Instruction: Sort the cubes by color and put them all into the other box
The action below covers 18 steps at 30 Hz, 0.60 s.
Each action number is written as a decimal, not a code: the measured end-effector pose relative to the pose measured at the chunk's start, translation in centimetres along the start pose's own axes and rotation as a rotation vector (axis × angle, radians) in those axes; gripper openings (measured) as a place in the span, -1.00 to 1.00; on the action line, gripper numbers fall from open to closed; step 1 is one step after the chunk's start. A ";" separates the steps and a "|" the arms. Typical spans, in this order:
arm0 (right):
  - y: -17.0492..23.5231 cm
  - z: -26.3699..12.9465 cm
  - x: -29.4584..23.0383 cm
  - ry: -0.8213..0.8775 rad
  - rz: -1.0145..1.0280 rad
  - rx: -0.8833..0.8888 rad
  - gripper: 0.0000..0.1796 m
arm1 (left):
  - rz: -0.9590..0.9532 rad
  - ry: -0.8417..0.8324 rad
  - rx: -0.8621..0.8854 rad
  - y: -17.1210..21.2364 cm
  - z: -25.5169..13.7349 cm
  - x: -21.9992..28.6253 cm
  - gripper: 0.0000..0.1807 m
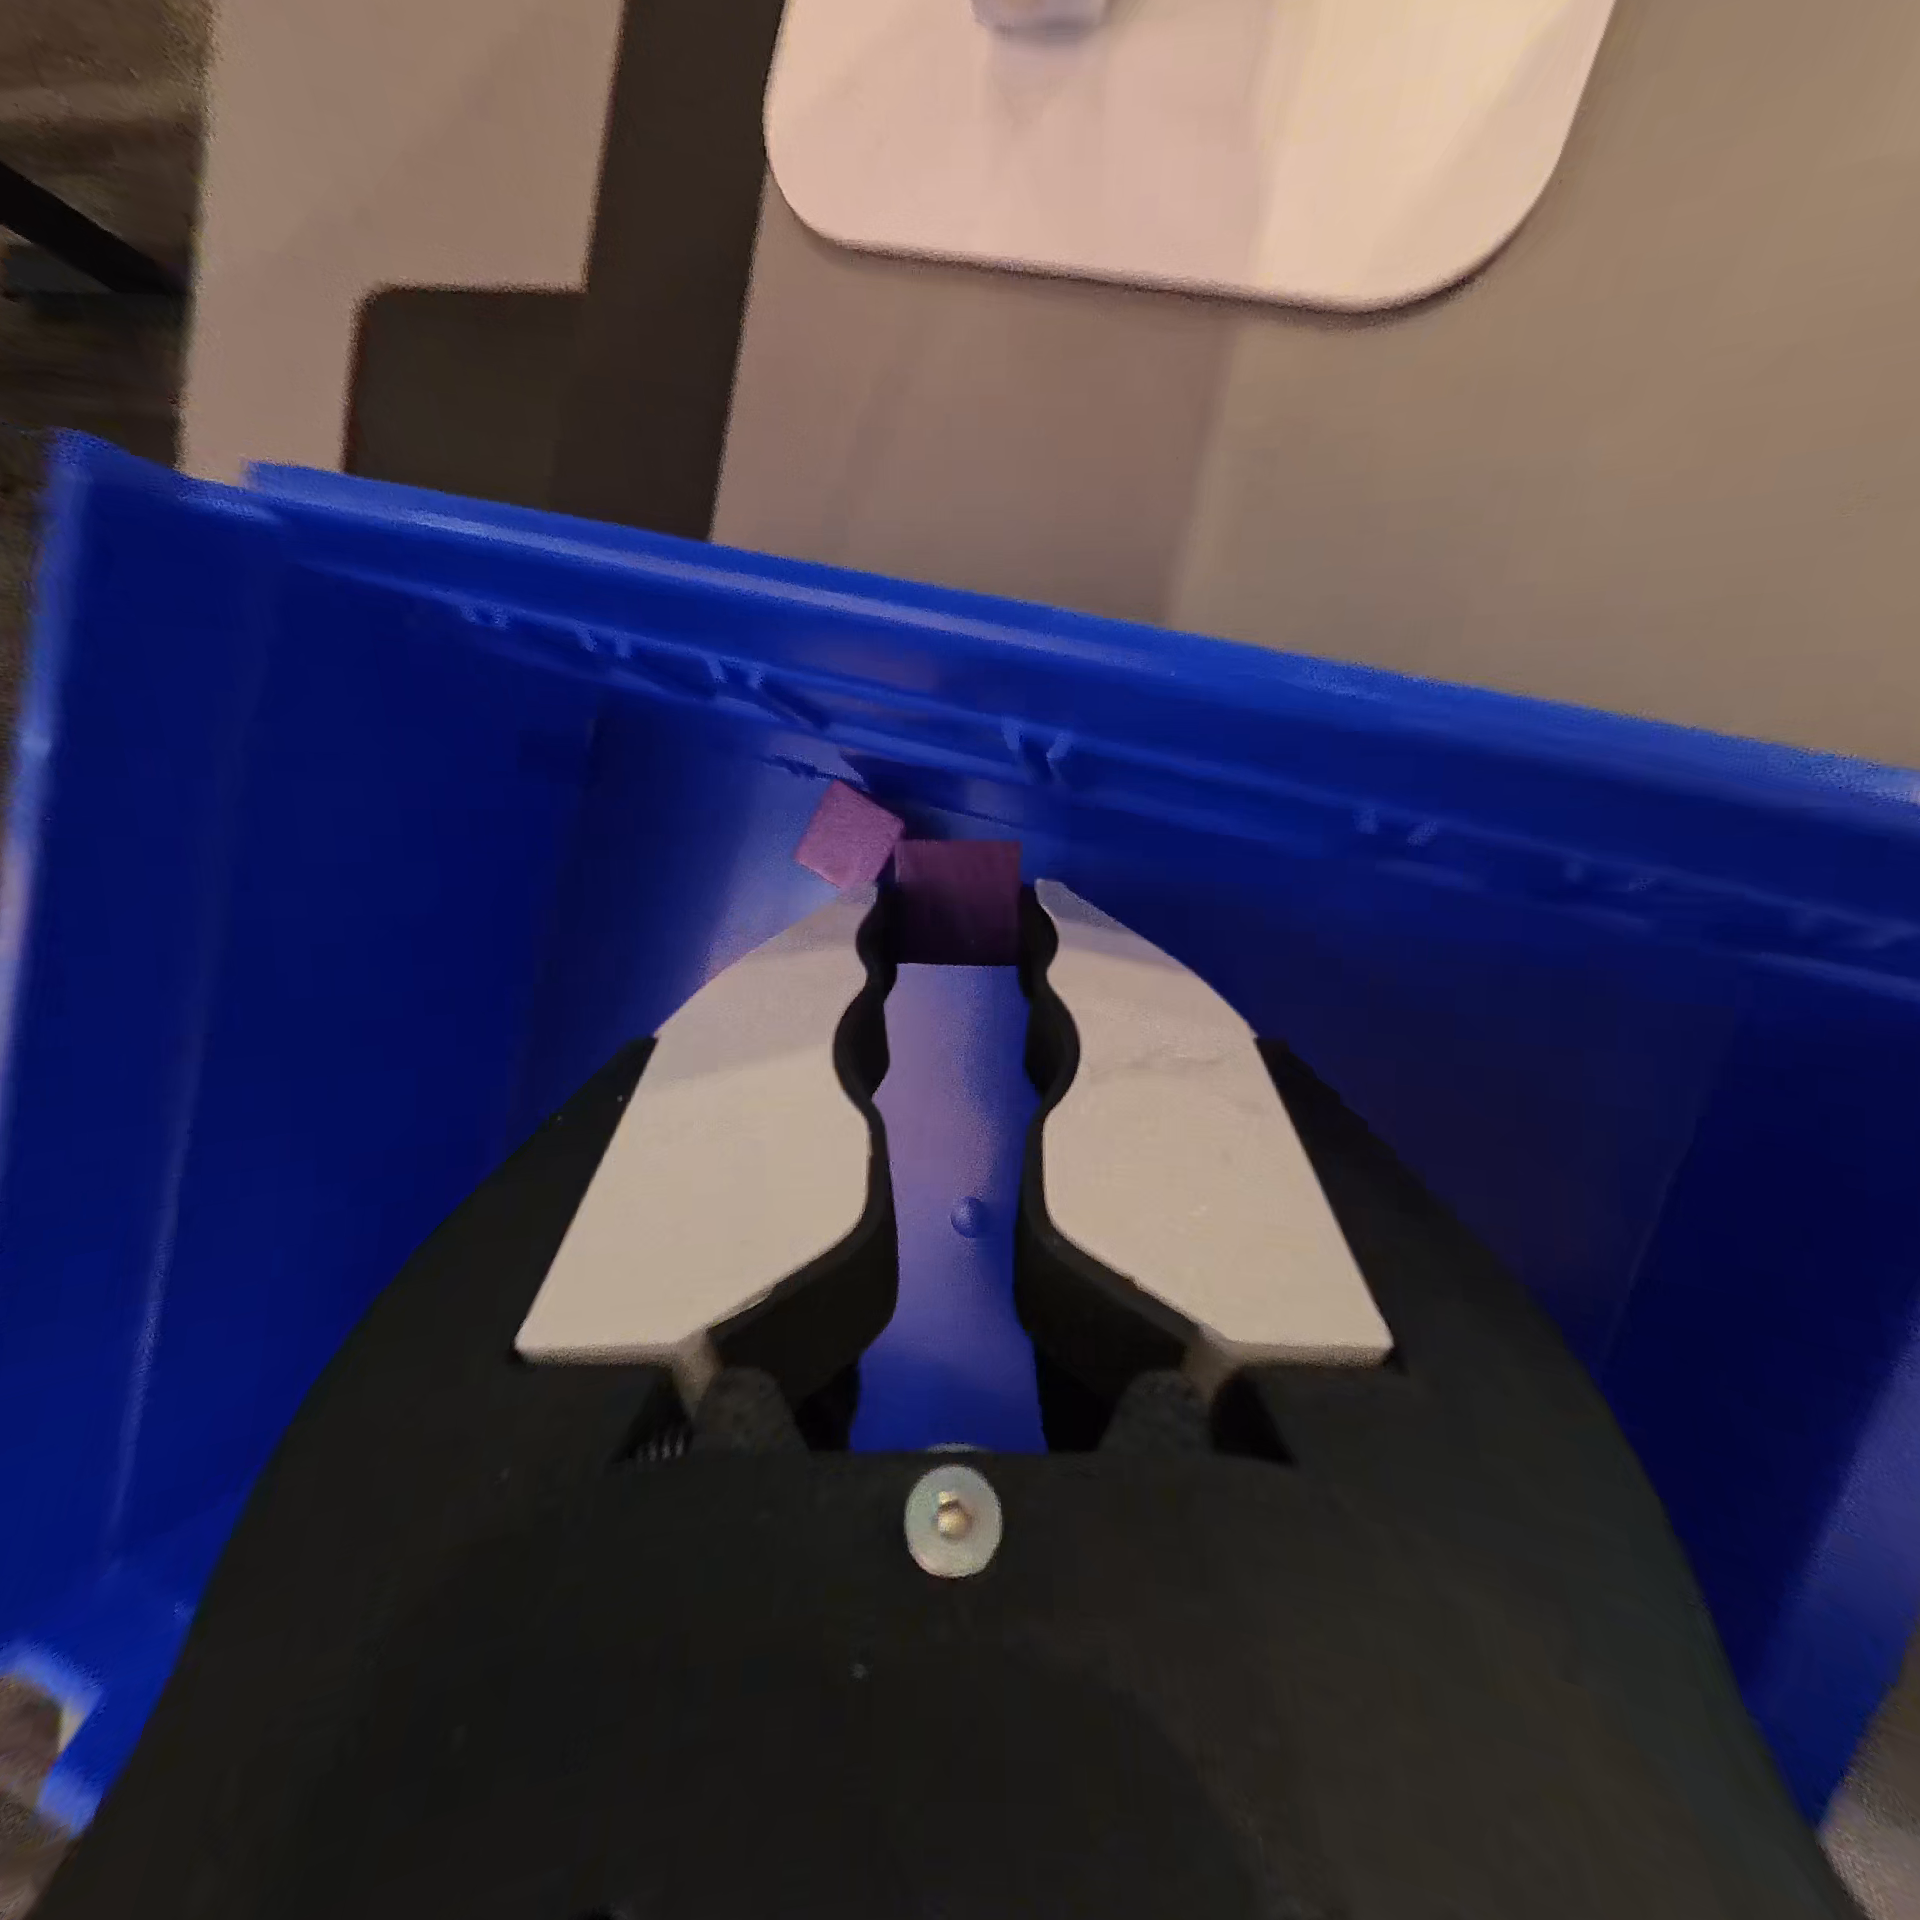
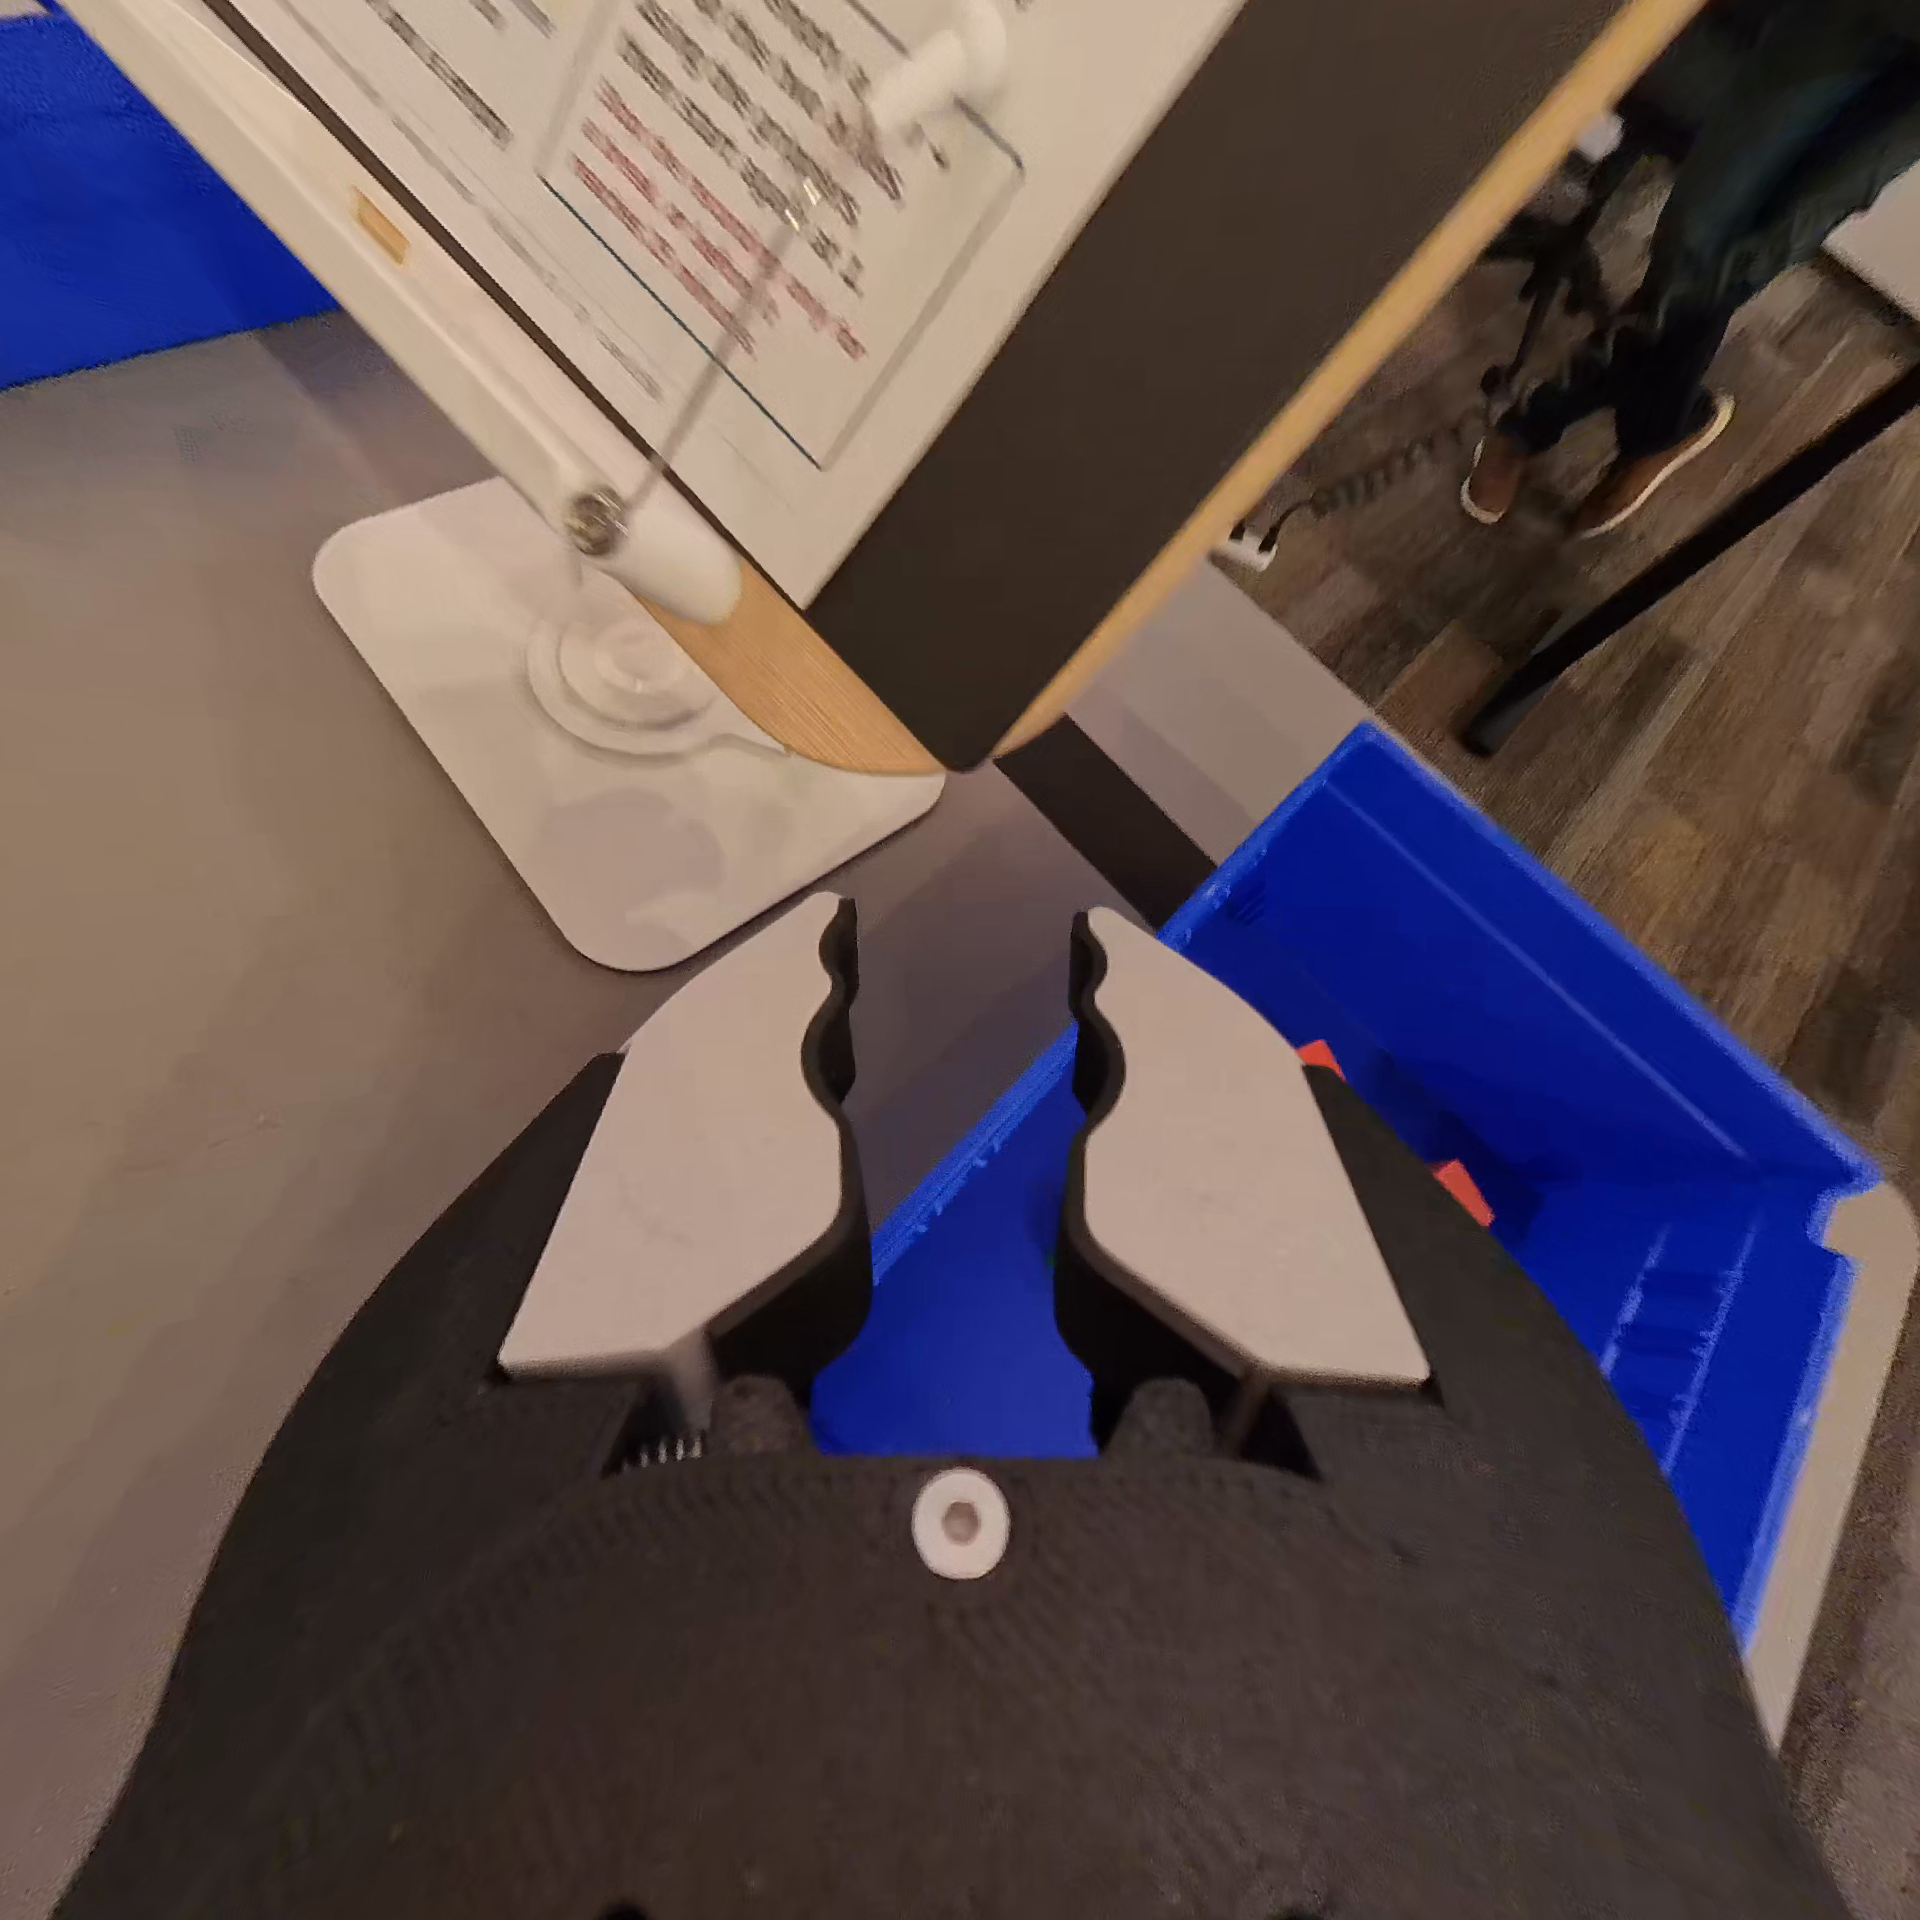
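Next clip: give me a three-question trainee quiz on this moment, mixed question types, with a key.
1. True or false: the left hand-held gripper holds a purple cube between its fingertips, inside a blue box.
2. Multiple choice: how many purple cubes show in the left wrist view? A) one B) two C) four
3. Fill in: the right hand-held gripper is ____ and holds nothing, above the table next to the other blue box.

Key: 1 true; 2 B, a second purple cube lies beside the held one; 3 open.
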State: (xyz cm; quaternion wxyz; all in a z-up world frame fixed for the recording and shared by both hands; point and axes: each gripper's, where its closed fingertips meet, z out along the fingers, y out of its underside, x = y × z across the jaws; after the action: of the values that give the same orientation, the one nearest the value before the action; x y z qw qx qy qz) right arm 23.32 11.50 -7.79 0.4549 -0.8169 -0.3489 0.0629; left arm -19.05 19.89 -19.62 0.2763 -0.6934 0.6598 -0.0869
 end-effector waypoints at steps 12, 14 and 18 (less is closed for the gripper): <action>-10.1 -4.2 -11.0 -0.272 -0.102 0.365 -0.61 | 0.149 -0.220 0.412 -10.5 -10.8 3.6 -0.76; -11.3 -4.4 -13.4 -0.400 -0.045 0.433 -0.62 | 0.208 -0.251 0.473 -13.0 -11.9 5.0 -0.76; -12.9 -4.2 -17.1 -0.641 0.092 0.522 -0.58 | 0.353 -0.306 0.542 -17.8 -12.6 8.6 -0.76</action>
State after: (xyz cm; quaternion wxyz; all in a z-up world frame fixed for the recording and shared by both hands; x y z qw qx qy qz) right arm 5.68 2.25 1.17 0.5116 -0.6280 -0.4085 0.4208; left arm -8.78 7.86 -2.40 0.5567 -0.4753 0.6732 -0.1048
